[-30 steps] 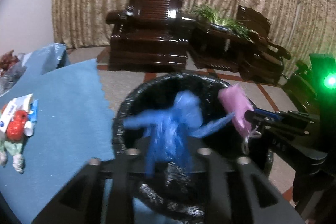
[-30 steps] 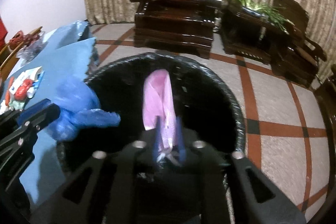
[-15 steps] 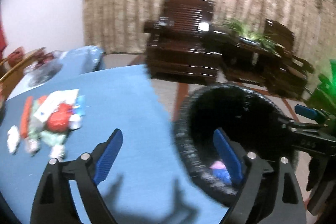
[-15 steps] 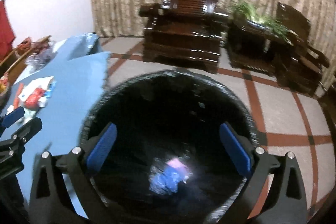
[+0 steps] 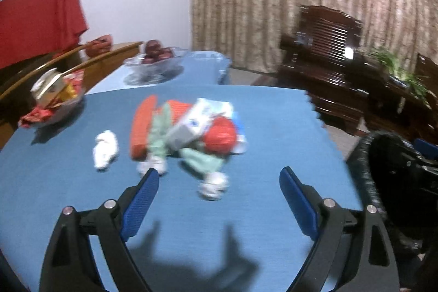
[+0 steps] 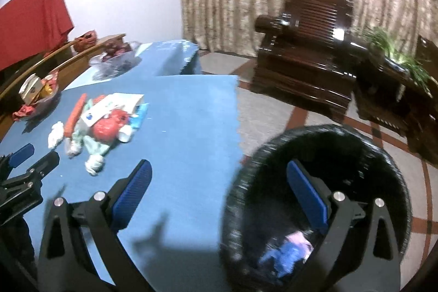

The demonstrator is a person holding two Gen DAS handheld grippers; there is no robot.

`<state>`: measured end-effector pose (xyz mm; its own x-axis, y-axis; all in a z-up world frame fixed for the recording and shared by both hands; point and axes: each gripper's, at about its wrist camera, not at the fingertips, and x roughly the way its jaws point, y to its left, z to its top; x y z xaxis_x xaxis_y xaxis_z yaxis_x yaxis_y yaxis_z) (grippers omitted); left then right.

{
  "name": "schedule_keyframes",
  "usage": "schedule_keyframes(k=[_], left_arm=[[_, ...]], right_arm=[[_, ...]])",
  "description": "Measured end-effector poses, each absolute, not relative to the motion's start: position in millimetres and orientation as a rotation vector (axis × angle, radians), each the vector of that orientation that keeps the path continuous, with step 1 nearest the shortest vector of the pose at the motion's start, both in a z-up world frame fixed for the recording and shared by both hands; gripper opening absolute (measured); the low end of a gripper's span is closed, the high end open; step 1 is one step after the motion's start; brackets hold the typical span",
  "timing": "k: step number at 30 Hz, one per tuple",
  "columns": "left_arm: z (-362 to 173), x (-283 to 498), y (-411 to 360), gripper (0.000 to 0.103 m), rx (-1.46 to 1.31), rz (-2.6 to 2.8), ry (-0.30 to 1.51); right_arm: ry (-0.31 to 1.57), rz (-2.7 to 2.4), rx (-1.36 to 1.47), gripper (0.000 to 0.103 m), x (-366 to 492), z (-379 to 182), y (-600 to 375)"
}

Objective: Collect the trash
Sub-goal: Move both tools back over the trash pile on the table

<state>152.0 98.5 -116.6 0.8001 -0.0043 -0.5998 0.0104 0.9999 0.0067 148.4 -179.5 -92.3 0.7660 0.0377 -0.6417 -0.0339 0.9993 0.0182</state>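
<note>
A pile of trash lies on the blue table: orange and red wrappers, a white carton, pale green plastic, white crumpled tissues. My left gripper is open and empty, just in front of the pile. My right gripper is open and empty, straddling the table edge and the black lined bin. A blue bag and a pink bag lie in the bin. The pile shows in the right wrist view, and the left gripper too.
A glass bowl of dark fruit and a bowl of snacks stand at the table's far left. Dark wooden armchairs and a plant stand on the tiled floor behind the bin. A red cloth hangs at left.
Both grippers opened and dropped the blue and pink bags into the bin. Both then swung left toward the table; the left one now faces the trash pile.
</note>
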Motion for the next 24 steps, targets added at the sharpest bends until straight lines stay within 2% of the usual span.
schedule_keyframes(k=[5,18,24], left_arm=[[-124,165,138,0.087,-0.004,0.073,0.646],[-157,212,192,0.073,-0.023,0.136,0.689],[-171,223,203,0.071,-0.033,0.147,0.708]], right_arm=[[0.693,0.091,-0.012,0.096,176,-99,-138],[0.727,0.204,-0.058,0.096,245,-134,-44],[0.771,0.242,-0.062,0.084,270,-152,-17]])
